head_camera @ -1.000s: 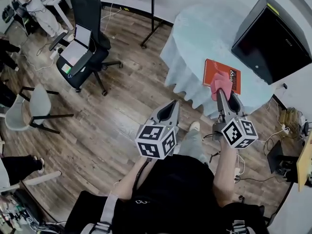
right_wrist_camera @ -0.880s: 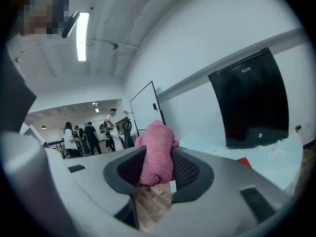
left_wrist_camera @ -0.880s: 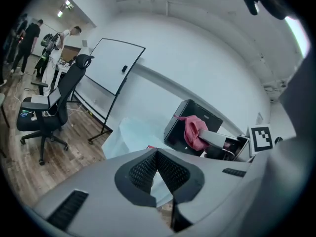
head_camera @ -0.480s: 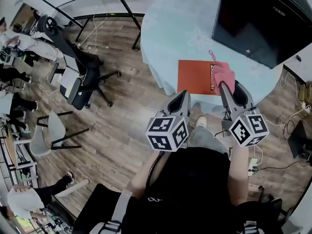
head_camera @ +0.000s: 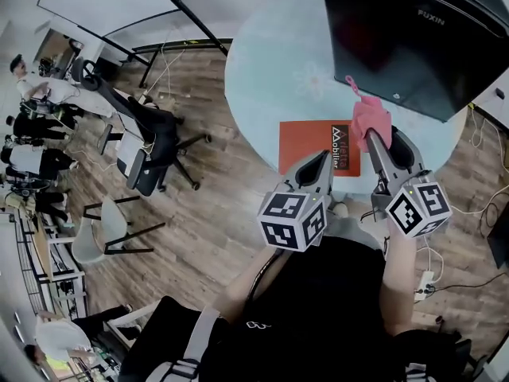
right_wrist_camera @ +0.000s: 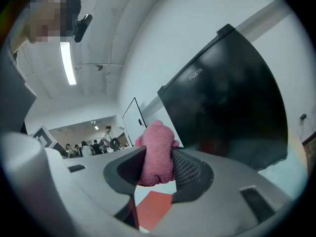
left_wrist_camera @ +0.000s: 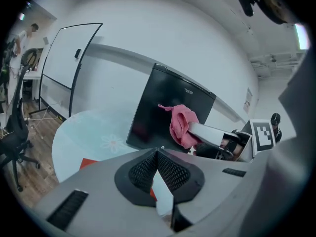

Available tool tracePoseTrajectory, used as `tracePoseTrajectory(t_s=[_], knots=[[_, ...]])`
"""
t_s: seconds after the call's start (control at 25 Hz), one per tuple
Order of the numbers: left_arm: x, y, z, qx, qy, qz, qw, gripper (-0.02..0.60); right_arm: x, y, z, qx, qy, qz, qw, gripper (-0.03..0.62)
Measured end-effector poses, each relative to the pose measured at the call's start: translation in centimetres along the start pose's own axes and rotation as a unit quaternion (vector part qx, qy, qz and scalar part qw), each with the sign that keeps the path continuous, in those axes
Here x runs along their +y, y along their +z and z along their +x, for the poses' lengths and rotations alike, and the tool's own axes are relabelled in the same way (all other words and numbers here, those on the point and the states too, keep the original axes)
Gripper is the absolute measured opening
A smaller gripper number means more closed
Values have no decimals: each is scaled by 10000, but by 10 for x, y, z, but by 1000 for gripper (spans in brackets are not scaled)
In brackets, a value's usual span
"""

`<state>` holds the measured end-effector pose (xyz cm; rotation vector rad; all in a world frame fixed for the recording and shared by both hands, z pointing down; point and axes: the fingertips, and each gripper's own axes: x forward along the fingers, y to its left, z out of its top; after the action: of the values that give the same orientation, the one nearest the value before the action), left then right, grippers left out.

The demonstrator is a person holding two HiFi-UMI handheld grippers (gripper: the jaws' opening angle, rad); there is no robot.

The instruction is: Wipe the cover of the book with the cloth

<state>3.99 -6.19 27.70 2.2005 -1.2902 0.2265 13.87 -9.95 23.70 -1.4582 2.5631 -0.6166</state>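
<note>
A red book (head_camera: 314,146) lies flat near the front edge of the round table (head_camera: 262,78). My right gripper (head_camera: 375,136) is shut on a bunched pink cloth (head_camera: 368,116), held in the air past the book's right end. In the right gripper view the cloth (right_wrist_camera: 157,154) fills the jaws, with the book (right_wrist_camera: 155,209) below. My left gripper (head_camera: 322,159) hovers over the book's near edge, jaws shut on nothing. The left gripper view shows the cloth (left_wrist_camera: 181,125) and a sliver of the book (left_wrist_camera: 88,163).
A large black box (head_camera: 406,38) stands at the back right of the table, just behind the cloth. Office chairs (head_camera: 155,146) and a light stand's legs are on the wooden floor to the left. People stand at the far left.
The head view has swung toward the table, so book and black box sit nearer. Both grippers moved forward; the right one carried the cloth from over the book's right end to just beyond it.
</note>
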Motion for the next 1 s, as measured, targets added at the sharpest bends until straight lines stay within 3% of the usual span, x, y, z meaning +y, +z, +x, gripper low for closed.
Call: tracePoseTrajectory(t_s=[0.16, 0.36, 0.48, 0.6, 0.76, 1.0], knots=[[-5, -7, 10, 141, -100, 146, 9997, 11, -20, -4, -2, -37, -184, 147, 9997, 152], [-13, -21, 19, 472, -95, 704, 9964, 11, -22, -7, 2, 41, -188, 219, 9996, 152], [-23, -21, 27, 498, -109, 675, 9964, 11, -38, -1, 4, 84, -273, 306, 9991, 152], [-1, -39, 23, 802, 248, 586, 9947, 11, -44, -24, 13, 364, -373, 444, 9977, 152], [27, -45, 9, 864, 659, 330, 9935, 11, -36, -42, 23, 463, -78, 858, 9952, 152], [50, -40, 3, 810, 891, 43, 9927, 11, -26, -47, 57, 751, 117, 1014, 9919, 152]])
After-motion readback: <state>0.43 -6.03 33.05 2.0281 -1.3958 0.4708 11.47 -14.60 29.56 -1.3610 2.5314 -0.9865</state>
